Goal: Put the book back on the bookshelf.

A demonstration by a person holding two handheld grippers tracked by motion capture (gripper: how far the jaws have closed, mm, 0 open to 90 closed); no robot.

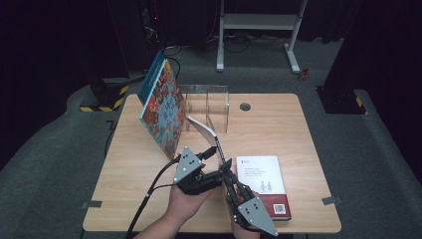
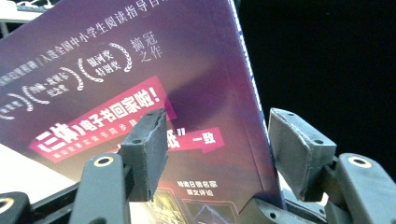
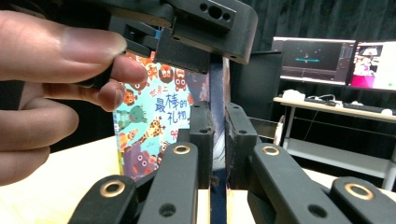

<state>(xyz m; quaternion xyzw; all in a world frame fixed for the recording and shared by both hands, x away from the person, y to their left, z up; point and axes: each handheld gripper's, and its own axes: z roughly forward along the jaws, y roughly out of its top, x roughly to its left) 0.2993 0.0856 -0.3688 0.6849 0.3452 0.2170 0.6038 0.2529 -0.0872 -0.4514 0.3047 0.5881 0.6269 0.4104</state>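
The right gripper pinches a thin purple book held up above the wooden table. The left gripper is loose around its edge, not squeezing. The book could twist and drop.

I see a light wooden table carrying everything. Just right of my right gripper a white book lies flat on the board, its red strip toward the near edge. Beyond my left gripper, a colourful picture book stands tilted on its edge, and a clear acrylic rack sits beside it. A round grommet is set further back right.
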